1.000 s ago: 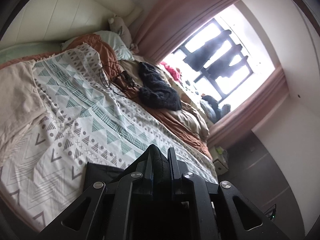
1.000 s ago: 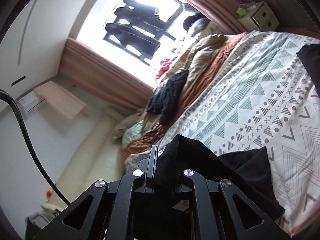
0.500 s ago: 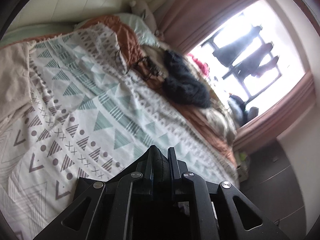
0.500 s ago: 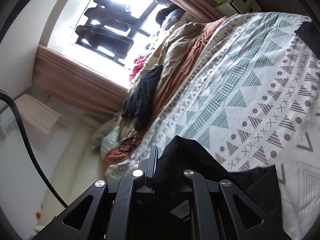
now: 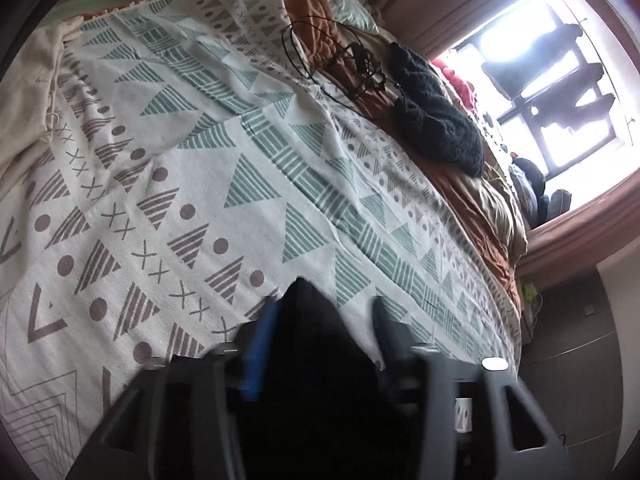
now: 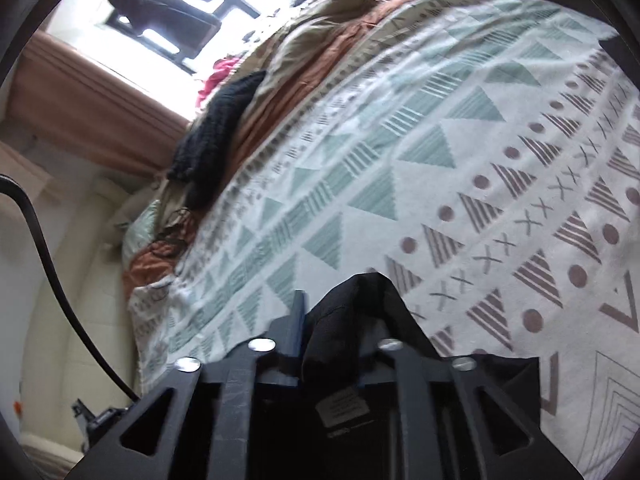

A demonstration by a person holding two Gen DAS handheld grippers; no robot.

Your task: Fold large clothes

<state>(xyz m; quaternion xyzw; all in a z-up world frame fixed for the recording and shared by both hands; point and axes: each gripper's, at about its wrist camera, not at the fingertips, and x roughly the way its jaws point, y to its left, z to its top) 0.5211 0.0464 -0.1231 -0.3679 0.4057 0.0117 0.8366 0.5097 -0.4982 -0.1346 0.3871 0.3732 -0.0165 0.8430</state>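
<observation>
A black garment lies at the near edge of the bed, on top of a white bedspread printed with green and brown triangles, dots and crosses. In the left wrist view a peak of the dark cloth stands up between the fingers of the left gripper. Its jaws have just been opening and now stand wide apart, with a clear gap between the cloth and the right-hand finger, so the fabric is released there. In the right wrist view another bunched fold of the same garment rises between the fingers of the right gripper, with a sewn-in label visible lower down. These jaws have also just been opening and are parted partway; whether the pads press on the cloth cannot be told. More of the black cloth spreads flat toward the right of that view, along the near edge. Toward the far side of the bed lie a rust-orange blanket, a dark knitted item and tangled black cords. Beyond them is a bright window with pink curtains.
</observation>
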